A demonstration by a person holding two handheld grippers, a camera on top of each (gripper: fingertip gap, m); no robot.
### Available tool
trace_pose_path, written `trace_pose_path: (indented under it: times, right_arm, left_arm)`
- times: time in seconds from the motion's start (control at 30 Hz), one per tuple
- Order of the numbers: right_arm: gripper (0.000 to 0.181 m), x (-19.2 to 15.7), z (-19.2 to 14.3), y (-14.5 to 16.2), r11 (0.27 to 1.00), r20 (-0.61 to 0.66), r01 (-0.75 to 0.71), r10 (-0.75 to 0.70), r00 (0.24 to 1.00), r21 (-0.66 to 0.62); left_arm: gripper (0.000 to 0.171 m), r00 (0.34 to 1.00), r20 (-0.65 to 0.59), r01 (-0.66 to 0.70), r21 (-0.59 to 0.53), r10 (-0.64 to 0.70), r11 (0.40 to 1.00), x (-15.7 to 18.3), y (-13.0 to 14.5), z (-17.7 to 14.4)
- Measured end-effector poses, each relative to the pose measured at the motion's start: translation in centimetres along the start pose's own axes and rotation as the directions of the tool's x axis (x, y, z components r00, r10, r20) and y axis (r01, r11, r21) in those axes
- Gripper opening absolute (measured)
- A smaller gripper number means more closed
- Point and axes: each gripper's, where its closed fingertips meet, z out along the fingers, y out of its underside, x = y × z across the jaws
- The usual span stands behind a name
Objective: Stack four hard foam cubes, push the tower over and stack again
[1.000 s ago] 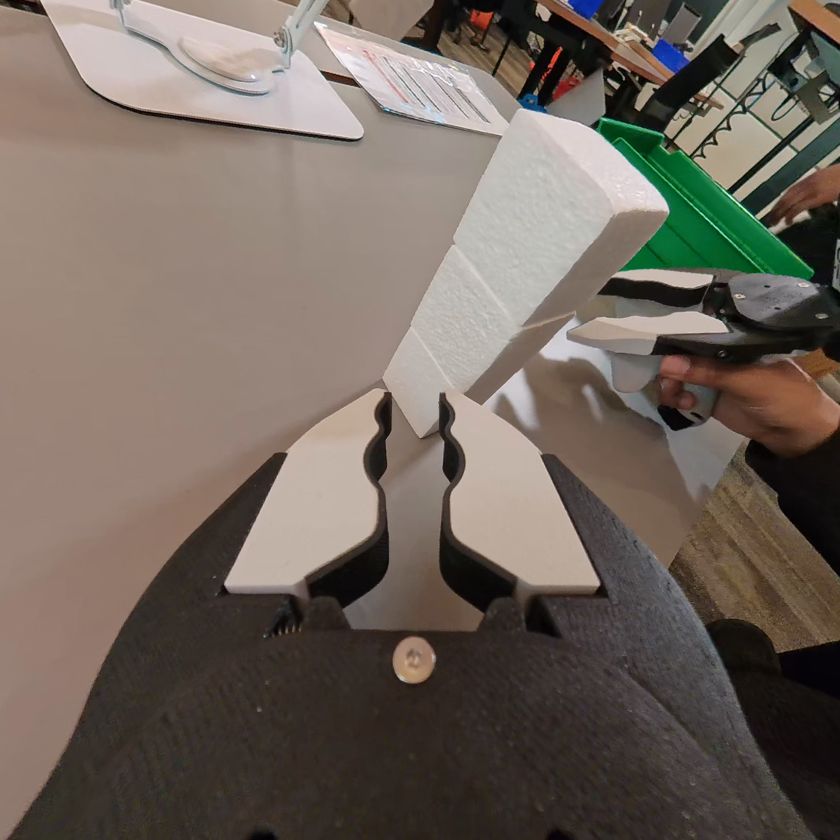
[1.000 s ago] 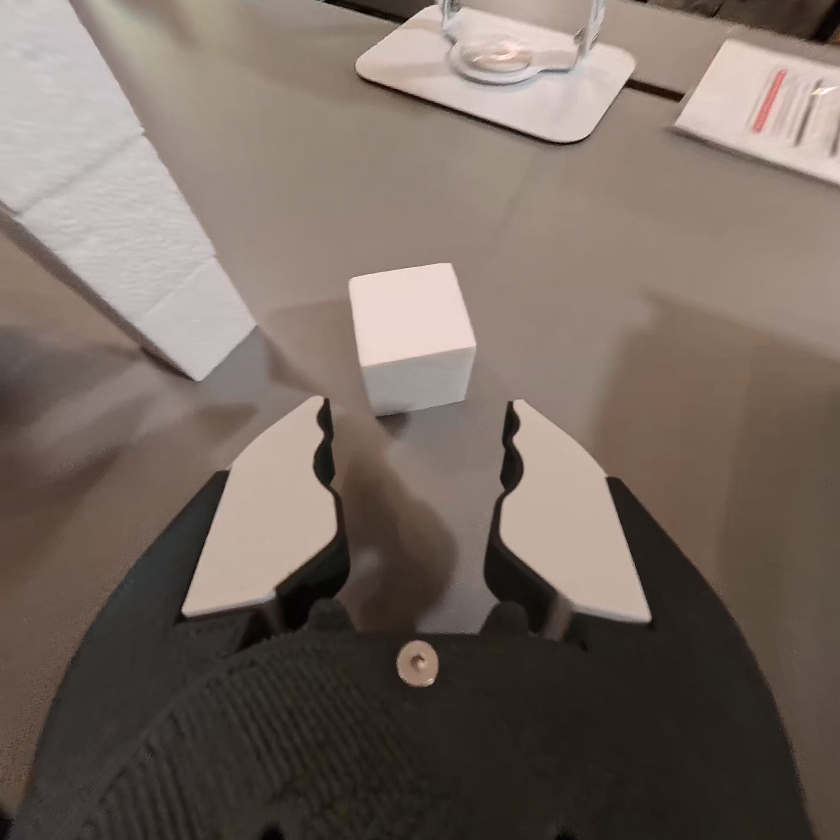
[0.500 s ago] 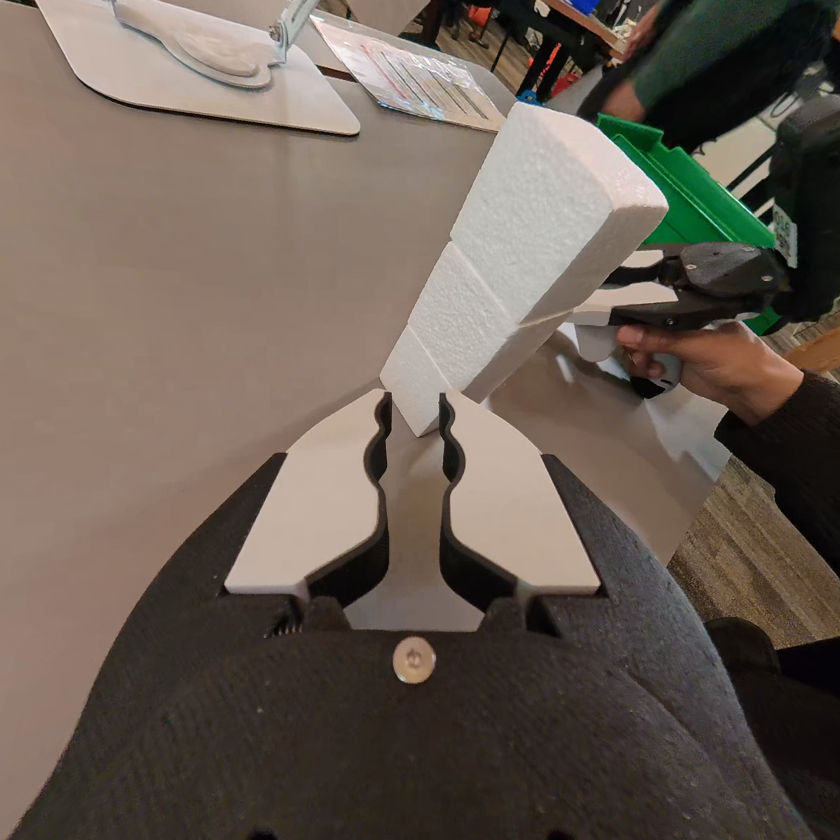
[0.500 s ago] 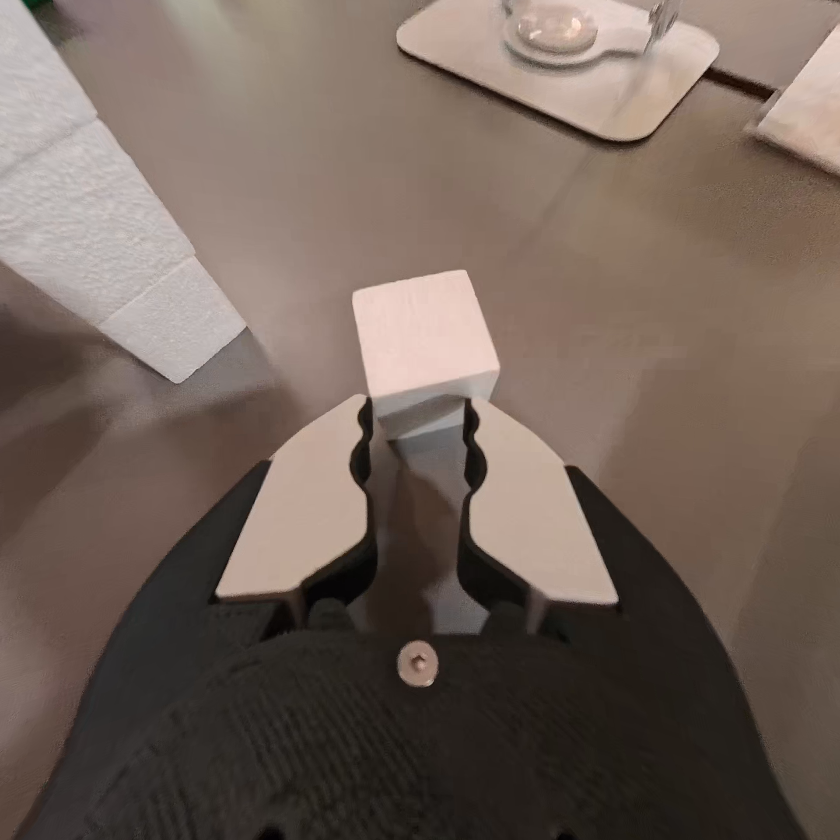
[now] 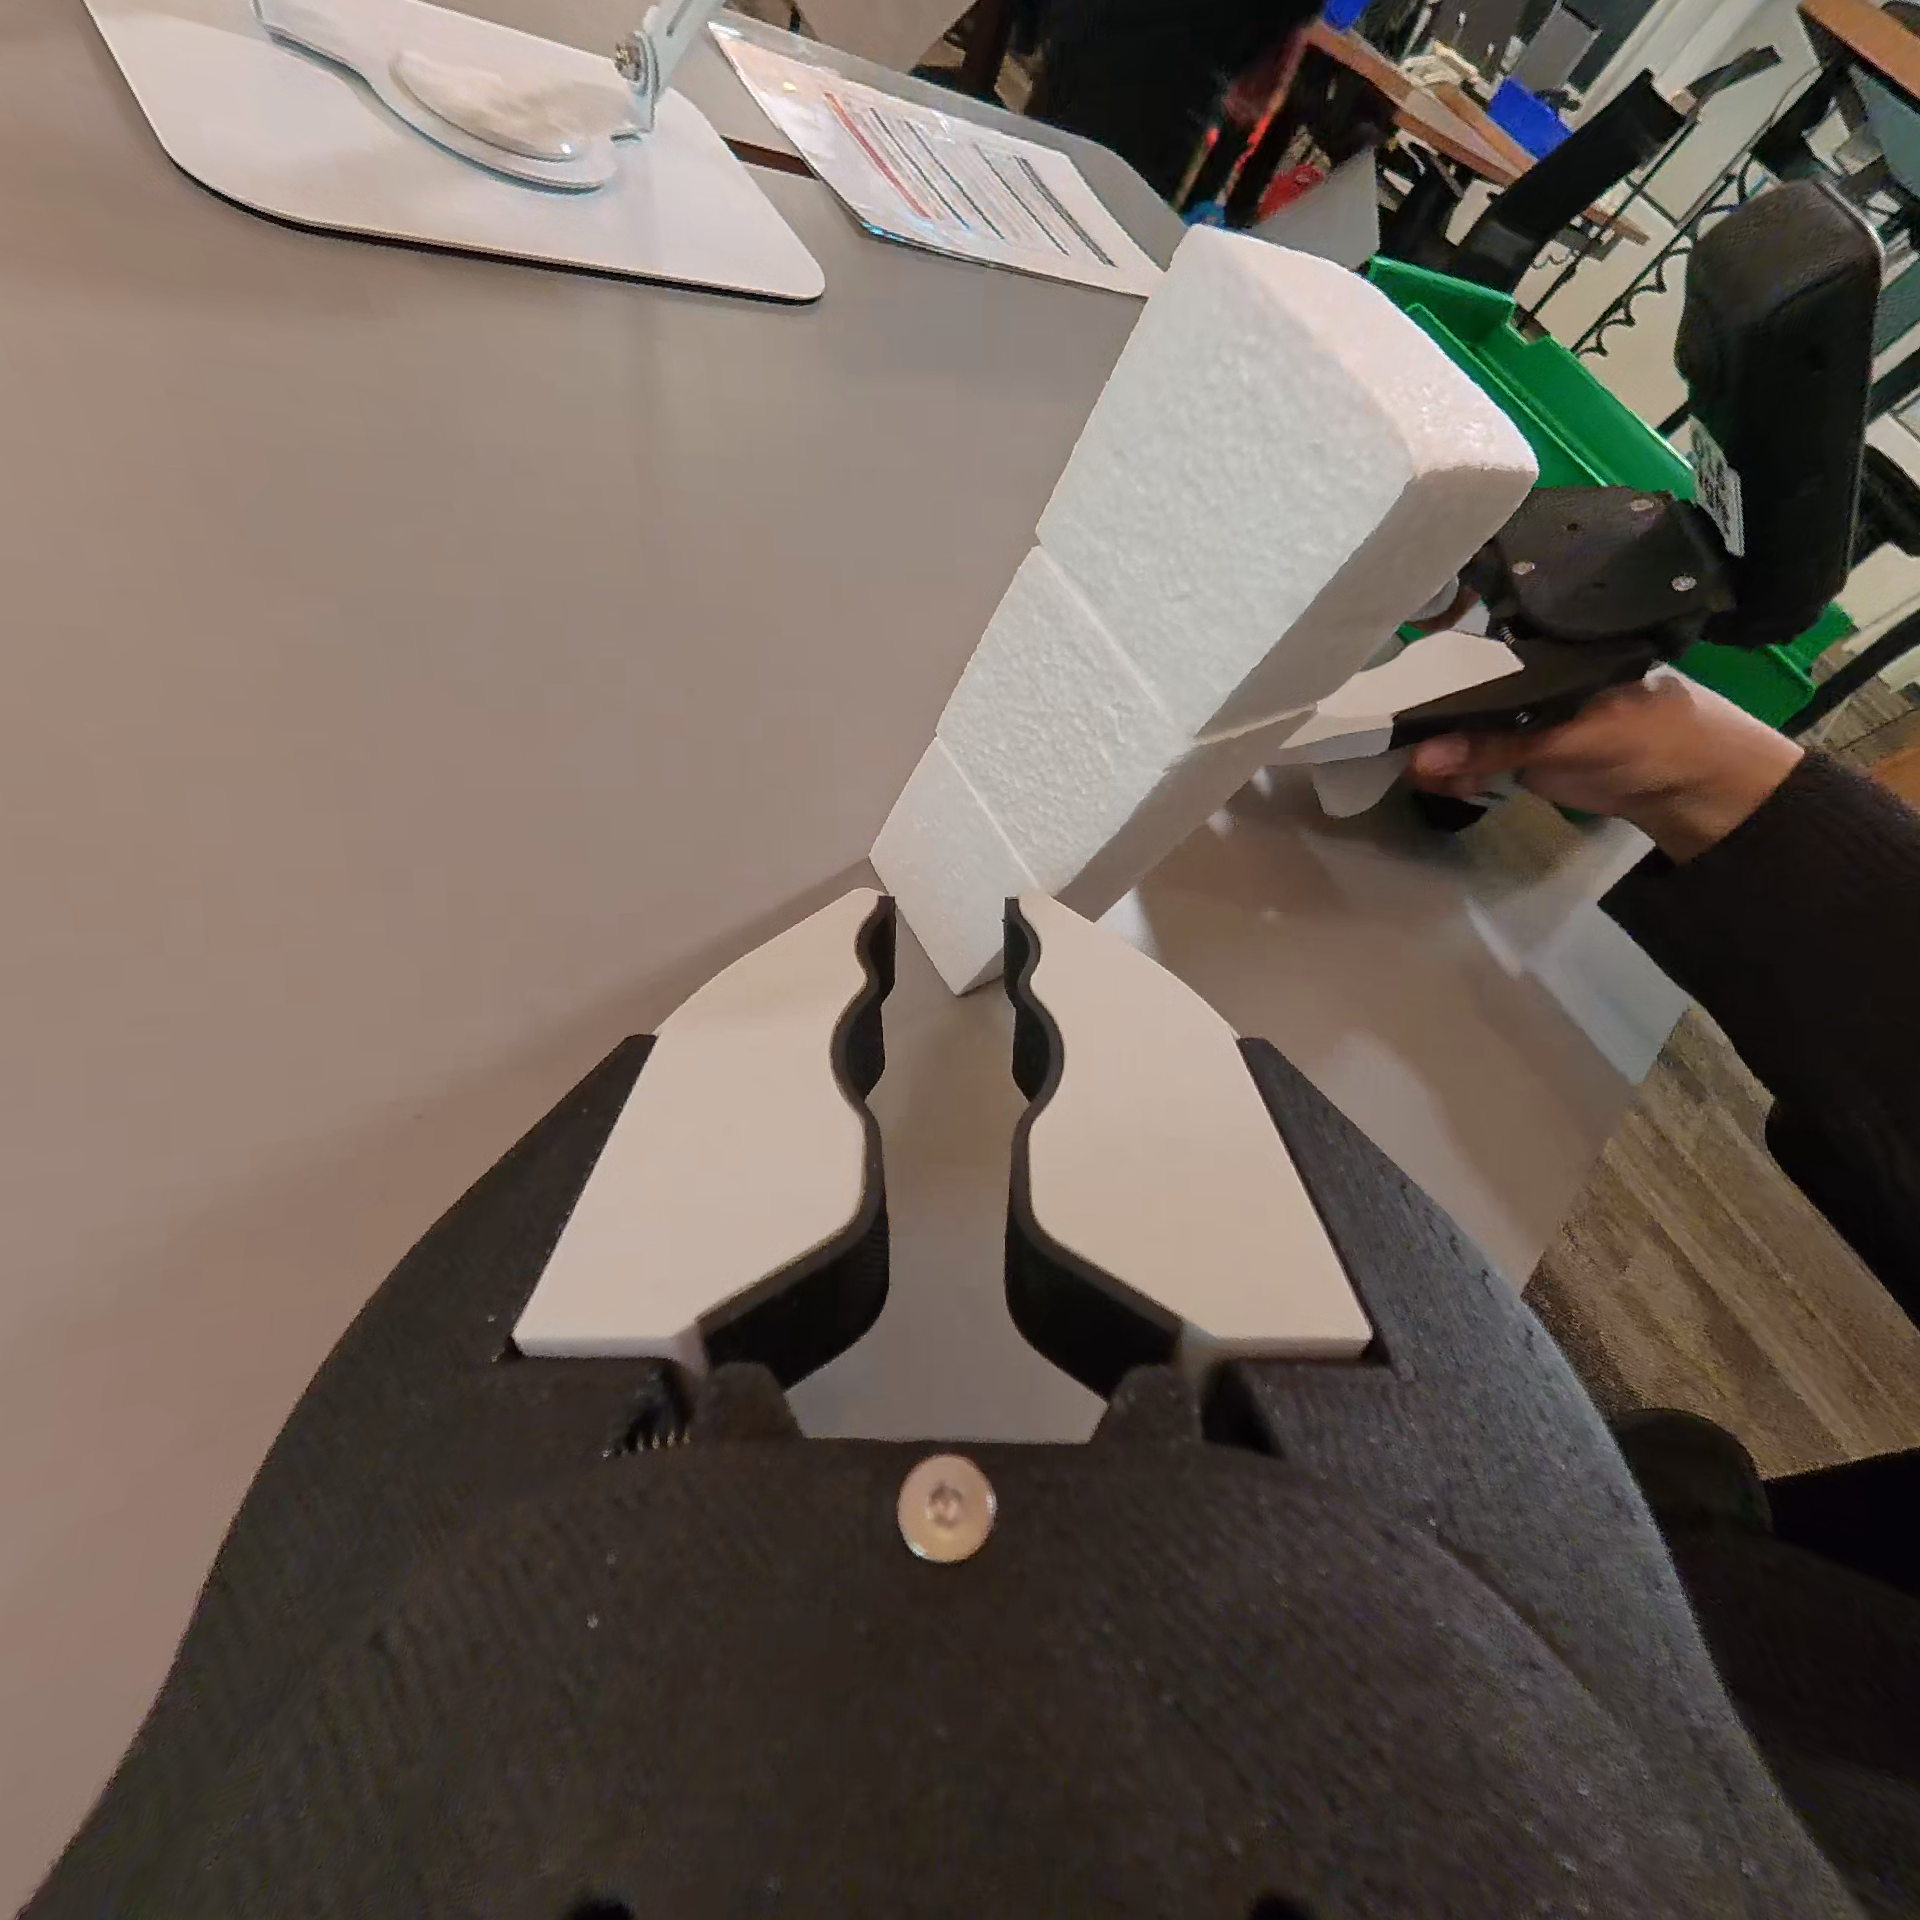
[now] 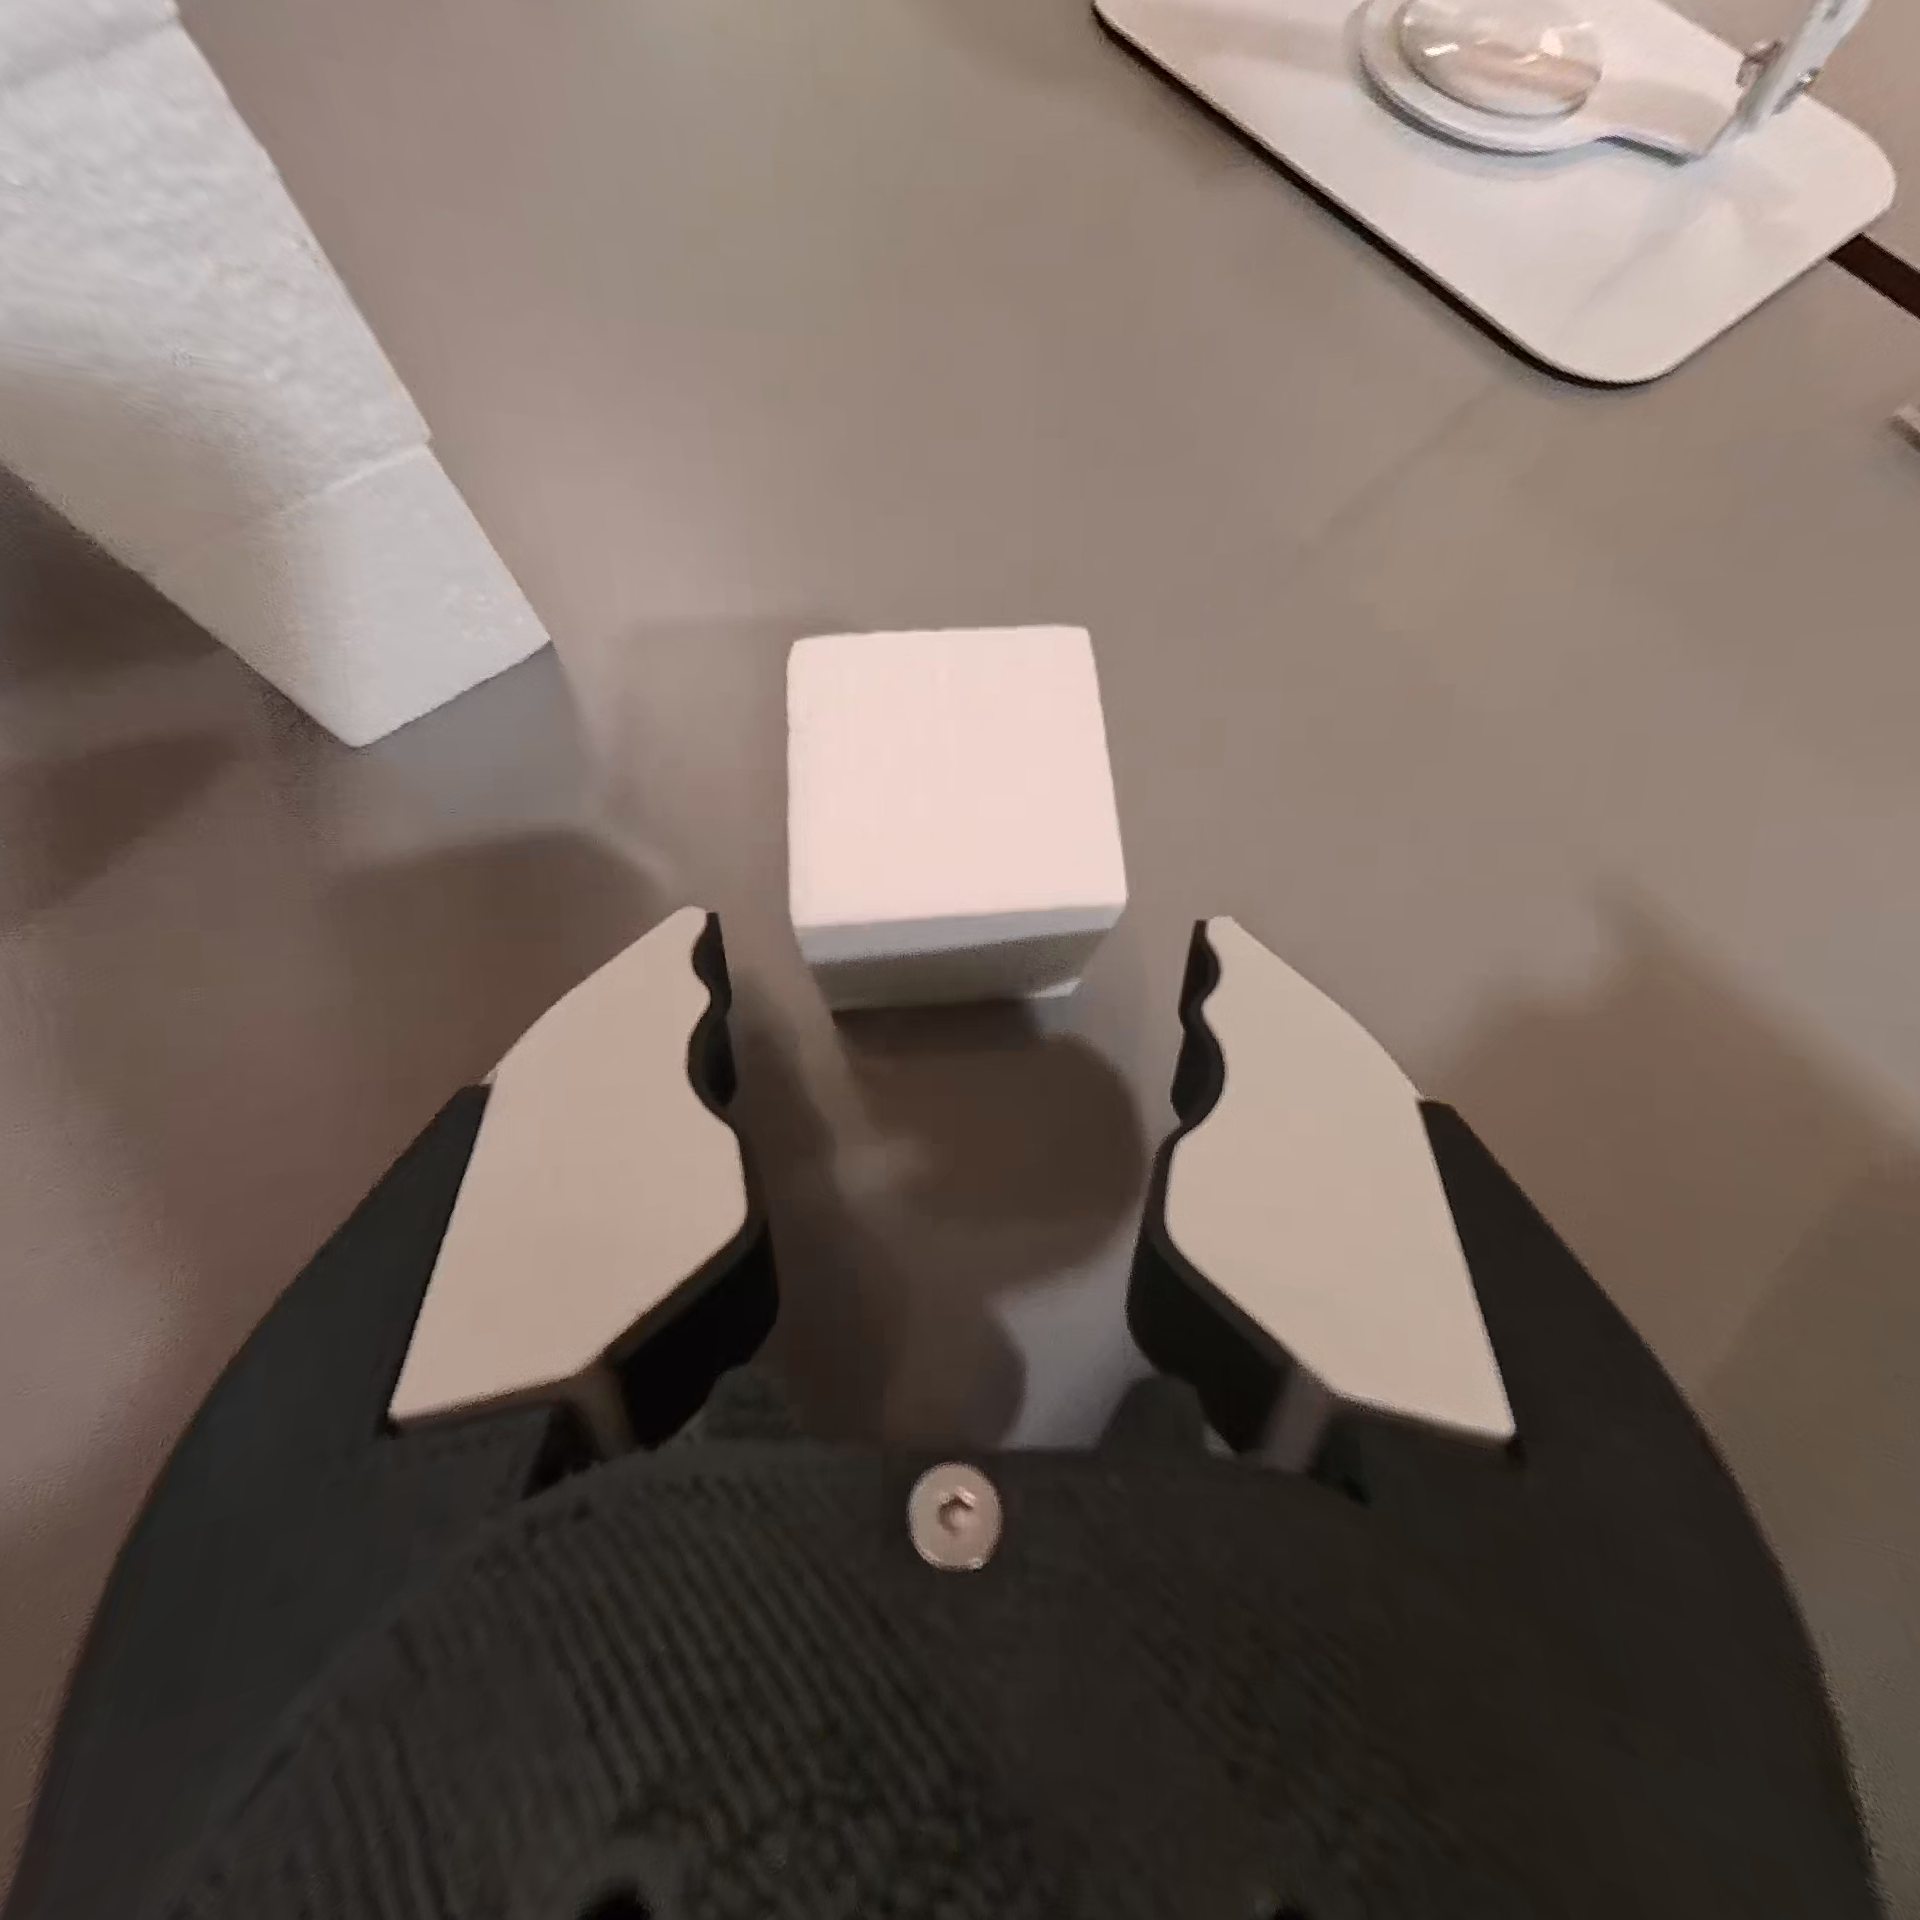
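A tall white foam stack [image 5: 1195, 582] of three blocks stands on the grey table [image 5: 416, 623]. My left gripper [image 5: 948, 914] is shut on the bottom block's near corner. The stack's base also shows at the upper left of the right wrist view [image 6: 208, 364]. A single white foam cube [image 6: 945, 769] sits on the table to the right of the stack's base. My right gripper [image 6: 956, 935] is open, its fingertips on either side of the cube's near face and apart from it. In the left wrist view the right gripper [image 5: 1340, 727] shows partly hidden behind the stack, held by a hand [image 5: 1600, 758].
A white flat base plate with a clear stand [image 5: 468, 197] lies at the far side of the table and also shows in the right wrist view [image 6: 1538, 187]. A printed sheet [image 5: 956, 187] lies beside it. A green bin [image 5: 1579, 416] sits past the table's right edge.
The right gripper closed on the single cube half a second ago and has now opened and let it go on the table. The left gripper has kept its hold on the stack.
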Motion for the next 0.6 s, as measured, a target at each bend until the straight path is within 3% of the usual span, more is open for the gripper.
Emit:
trace_pose_path:
  times: [0.1, 0.2, 0.6]
  right_arm:
    - [0.073, -0.8, 0.2, -0.1, 1.000, 0.075, 0.013, -0.012, 0.997, -0.004]
    - [0.057, -0.8, 0.2, -0.1, 0.998, 0.031, 0.062, -0.062, 0.998, 0.002]
    - [0.057, -0.3, -1.9, -2.4, 0.994, -0.027, 0.062, -0.060, 0.998, 0.095]
  left_arm:
    - [0.021, 1.000, 0.007, 0.005, 0.001, -0.005, 1.000, -0.3, 0.0, 0.0]
    - [0.021, 1.000, -0.002, 0.029, -0.001, -0.029, 1.000, -0.3, 0.0, 0.0]
    - [0.021, 0.999, -0.021, 0.048, -0.008, -0.048, 0.999, -0.1, 0.1, 0.0]
